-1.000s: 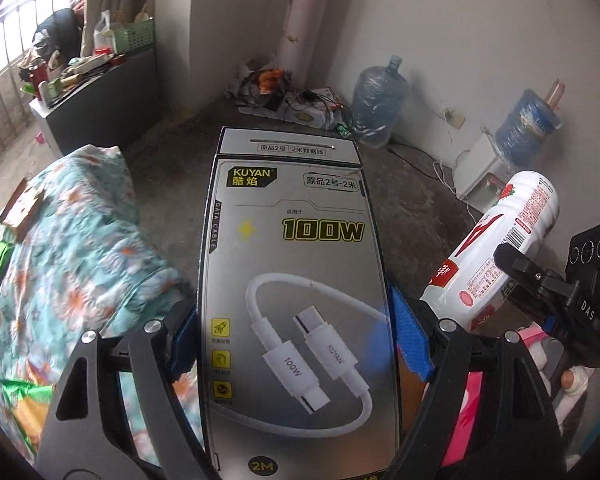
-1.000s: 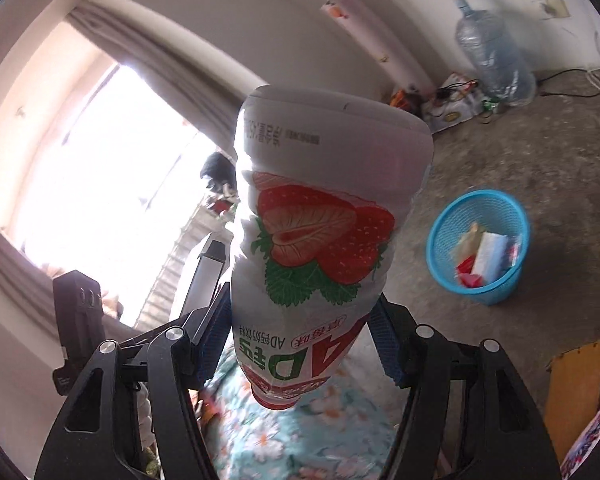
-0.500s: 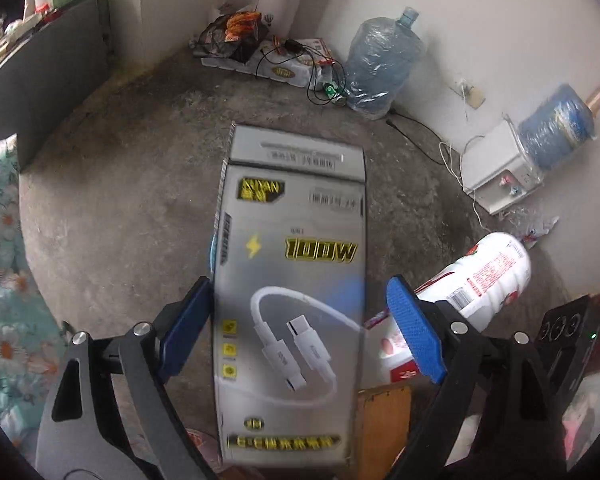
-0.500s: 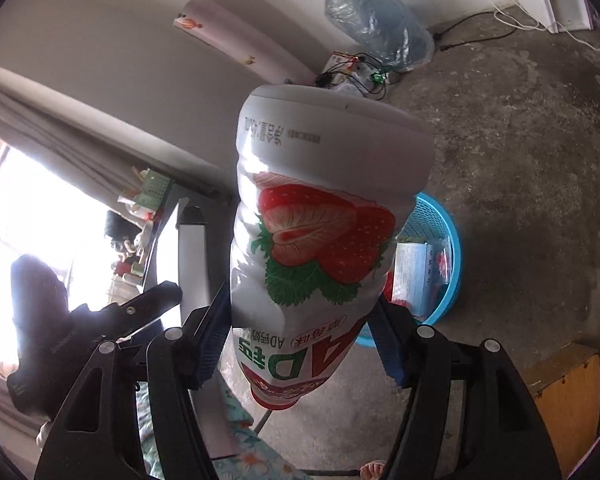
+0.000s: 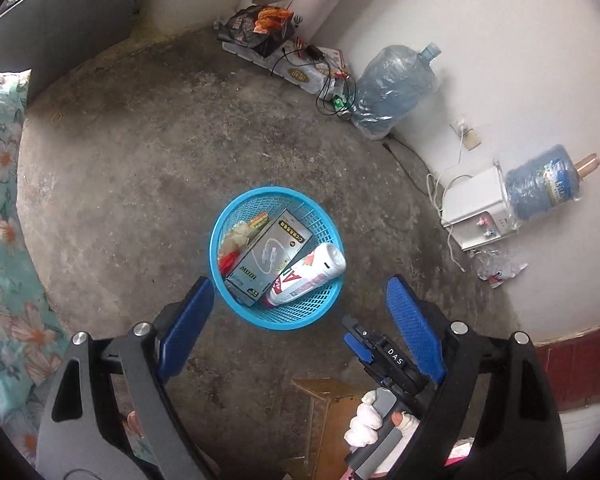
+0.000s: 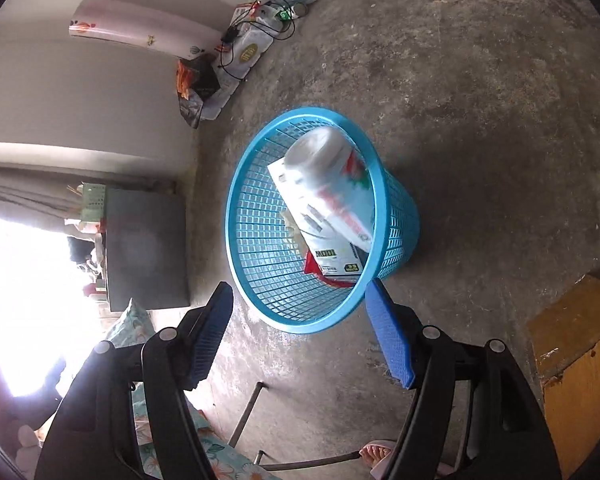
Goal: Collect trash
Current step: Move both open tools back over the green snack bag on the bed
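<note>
A second ago each gripper carried a piece of trash above the floor; now both pieces lie inside the round blue plastic mesh basket (image 5: 277,322), which stands on the bare concrete floor. The flat grey cable box with the "100W" print (image 5: 269,255) leans against the basket's inner wall, and the white strawberry-print drink bottle (image 5: 306,274) rests across it, touching it, its base end up against the rim. The left gripper (image 5: 296,326) hovers above the near side of the basket, jaws wide with nothing between them. The right gripper (image 6: 300,332) also hangs over the near rim, empty, its jaws opening further. The drop-off step looks finished. Next, I judge, both hands should lift clear of the basket and look for more litter, perhaps the crumpled clear plastic wrapper (image 5: 498,266) beyond the basket, near the wall.
</note>
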### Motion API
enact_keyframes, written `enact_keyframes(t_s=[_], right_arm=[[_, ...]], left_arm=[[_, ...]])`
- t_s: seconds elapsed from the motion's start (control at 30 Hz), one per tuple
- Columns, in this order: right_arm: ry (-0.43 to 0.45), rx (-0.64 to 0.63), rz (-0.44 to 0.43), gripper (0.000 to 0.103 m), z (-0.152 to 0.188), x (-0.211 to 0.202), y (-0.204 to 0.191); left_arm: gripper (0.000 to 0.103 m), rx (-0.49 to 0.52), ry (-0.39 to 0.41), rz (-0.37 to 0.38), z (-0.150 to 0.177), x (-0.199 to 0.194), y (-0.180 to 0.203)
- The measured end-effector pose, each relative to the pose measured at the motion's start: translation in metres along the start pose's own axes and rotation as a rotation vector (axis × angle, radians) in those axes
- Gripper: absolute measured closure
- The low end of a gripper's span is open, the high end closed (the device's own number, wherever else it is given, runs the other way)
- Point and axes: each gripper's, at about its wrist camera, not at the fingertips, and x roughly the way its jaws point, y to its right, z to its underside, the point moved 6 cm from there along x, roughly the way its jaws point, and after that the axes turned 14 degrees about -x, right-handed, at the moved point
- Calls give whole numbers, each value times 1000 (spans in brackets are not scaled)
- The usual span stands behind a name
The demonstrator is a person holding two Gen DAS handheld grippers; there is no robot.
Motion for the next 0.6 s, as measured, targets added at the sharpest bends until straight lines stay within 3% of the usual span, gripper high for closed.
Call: enact_keyframes(t_s=[0.2, 0.37, 0.5, 0.6], right_arm=[[82, -54, -38, 36, 7, -58, -19], [139, -155, -107, 31, 17, -101, -71], [139, -286, -223, 25, 47, -130, -134], [81, -389, -342, 25, 82, -141, -182]], left_arm=[[19, 35, 84, 90, 17, -105, -19], [19, 54, 194, 135, 53, -219, -55], [19, 53, 402, 94, 91, -321, -110], [19, -44, 576, 23, 127, -393, -167]])
